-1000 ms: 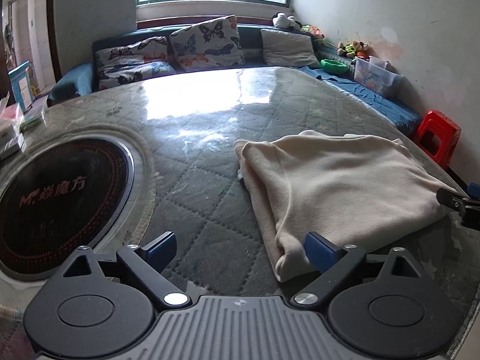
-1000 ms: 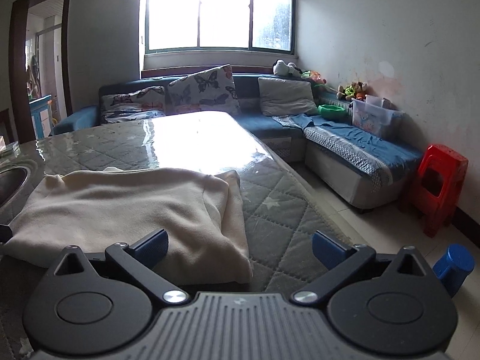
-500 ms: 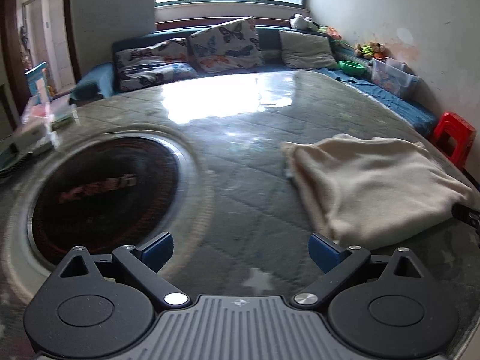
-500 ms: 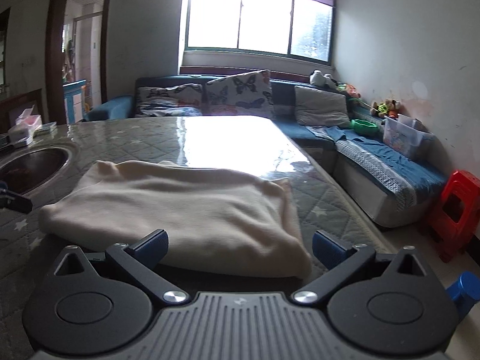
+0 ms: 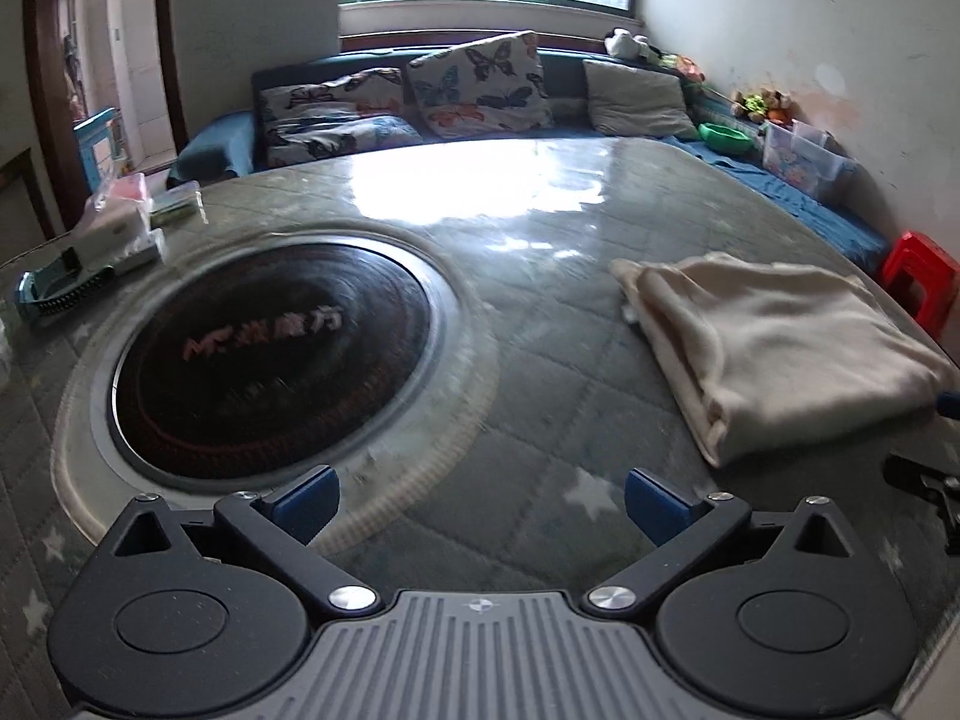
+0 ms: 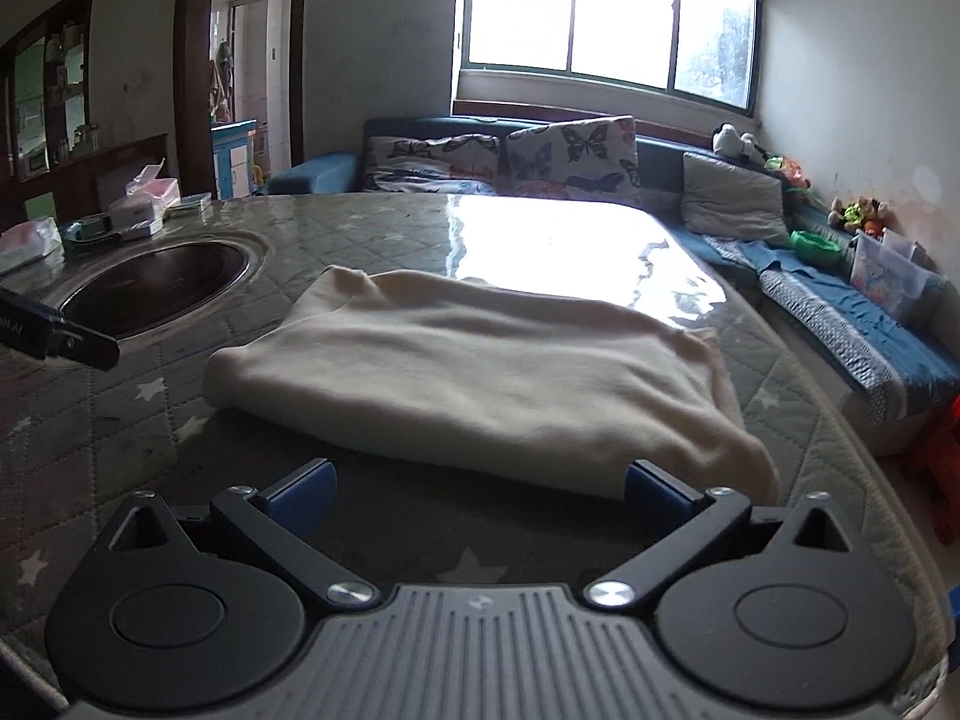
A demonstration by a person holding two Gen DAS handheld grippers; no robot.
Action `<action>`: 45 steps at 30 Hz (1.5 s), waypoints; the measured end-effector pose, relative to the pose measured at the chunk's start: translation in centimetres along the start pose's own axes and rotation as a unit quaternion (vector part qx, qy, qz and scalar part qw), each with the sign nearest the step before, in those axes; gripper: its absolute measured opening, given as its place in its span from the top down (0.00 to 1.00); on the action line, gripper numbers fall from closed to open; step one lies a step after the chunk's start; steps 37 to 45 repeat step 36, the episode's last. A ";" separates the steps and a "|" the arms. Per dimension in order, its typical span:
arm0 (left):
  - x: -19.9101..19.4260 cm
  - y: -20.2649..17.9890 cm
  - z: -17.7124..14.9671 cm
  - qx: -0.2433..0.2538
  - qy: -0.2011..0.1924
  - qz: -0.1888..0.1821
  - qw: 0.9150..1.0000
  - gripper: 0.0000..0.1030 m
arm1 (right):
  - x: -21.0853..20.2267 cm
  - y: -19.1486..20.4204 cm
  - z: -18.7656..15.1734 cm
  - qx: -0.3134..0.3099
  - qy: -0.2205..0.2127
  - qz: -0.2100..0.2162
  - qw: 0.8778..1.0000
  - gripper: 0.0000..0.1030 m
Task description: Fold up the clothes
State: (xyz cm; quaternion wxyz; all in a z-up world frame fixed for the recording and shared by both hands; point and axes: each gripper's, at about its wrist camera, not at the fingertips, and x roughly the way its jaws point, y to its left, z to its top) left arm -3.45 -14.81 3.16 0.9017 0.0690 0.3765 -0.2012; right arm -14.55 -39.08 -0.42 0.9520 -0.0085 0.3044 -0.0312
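A cream garment (image 5: 780, 348) lies folded into a thick rectangle on the right part of the quilted table (image 5: 540, 408). My left gripper (image 5: 480, 501) hovers over bare table left of it, between the garment and the round dark hob. Its jaws are opening, with nothing between them. In the right wrist view the garment (image 6: 480, 366) fills the middle. My right gripper (image 6: 480, 495) stands open just short of the garment's near folded edge, apart from it. Part of the right gripper (image 5: 924, 486) shows at the left wrist view's right edge.
A round dark hob (image 5: 270, 354) is set into the table's left half. Tissue packs and small boxes (image 5: 120, 222) crowd the far left rim. Behind the table runs a blue sofa with butterfly cushions (image 5: 480, 90). A red stool (image 5: 918, 285) stands past the right edge.
My left gripper has drawn away leftward from the garment, which has slid to the right of its view. The right gripper has swung to face the garment squarely. Both stay empty.
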 end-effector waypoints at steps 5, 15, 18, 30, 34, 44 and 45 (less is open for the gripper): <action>-0.3 -1.8 -1.1 0.008 0.010 -0.013 1.000 0.00 | -0.2 -0.1 -0.3 0.009 0.011 0.006 1.000 0.00; -0.5 -6.2 -1.8 0.036 0.016 -0.037 0.999 0.00 | -0.2 -0.6 -1.0 0.045 0.036 -0.010 0.998 0.00; -0.5 -7.1 -1.8 0.040 0.014 -0.037 0.998 0.00 | -0.4 -0.8 -1.3 0.057 0.039 -0.020 0.997 0.00; -0.6 -9.1 -2.5 0.057 0.012 -0.046 0.997 0.00 | -1.2 -1.1 -2.1 0.087 0.039 -0.028 0.995 0.00; -0.6 -9.5 -2.6 0.059 0.012 -0.047 0.997 0.00 | -1.4 -1.1 -2.0 0.088 0.037 -0.028 0.995 0.00; -0.7 -9.6 -2.7 0.060 0.013 -0.048 0.997 0.00 | -1.4 -1.0 -2.0 0.088 0.036 -0.027 0.995 0.00; -0.7 -9.6 -2.7 0.060 0.013 -0.048 0.997 0.00 | -1.4 -1.0 -2.0 0.088 0.036 -0.027 0.995 0.00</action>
